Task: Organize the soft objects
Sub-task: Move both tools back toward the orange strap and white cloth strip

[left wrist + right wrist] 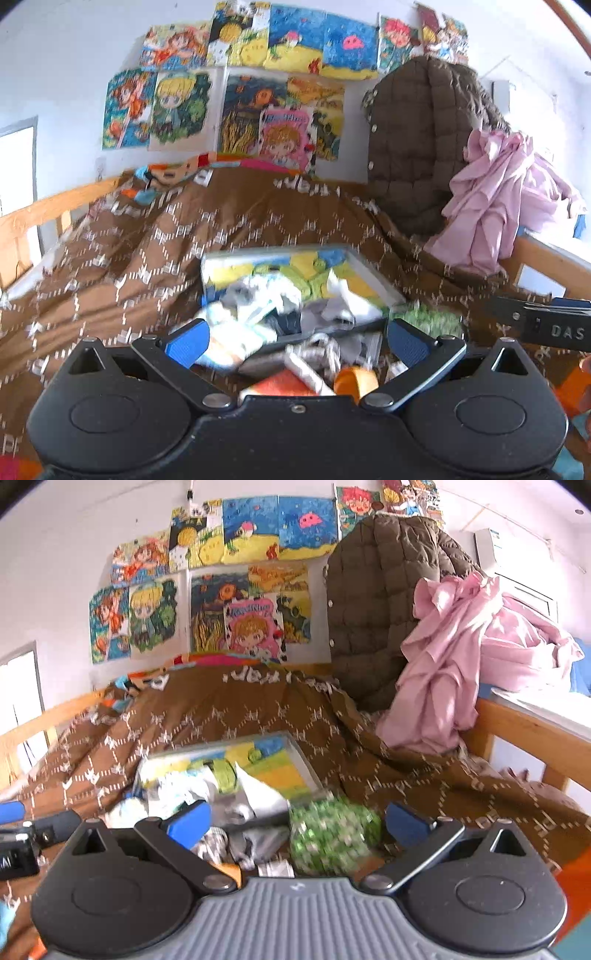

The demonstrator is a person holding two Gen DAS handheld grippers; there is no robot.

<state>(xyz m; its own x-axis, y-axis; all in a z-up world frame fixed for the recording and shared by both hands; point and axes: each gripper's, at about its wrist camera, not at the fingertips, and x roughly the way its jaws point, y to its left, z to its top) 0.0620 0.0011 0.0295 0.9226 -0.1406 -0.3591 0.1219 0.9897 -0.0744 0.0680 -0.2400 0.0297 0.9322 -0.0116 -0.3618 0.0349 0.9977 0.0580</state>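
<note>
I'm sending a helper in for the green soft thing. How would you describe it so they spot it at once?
On the brown patterned bedspread lies a shallow tray heaped with pale cloths. Just off its near right corner sits the green-and-white speckled bundle, the only green mottled lump, lying outside the tray.

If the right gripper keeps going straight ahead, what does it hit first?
Probably the green patterned bundle lying between the open right gripper fingers, though blur makes depth uncertain.

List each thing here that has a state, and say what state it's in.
left gripper: open, holding nothing
right gripper: open, holding nothing
tray: heaped with small soft items
brown quilted jacket: hanging upright
pink cloth: crumpled over the bed rail
</note>
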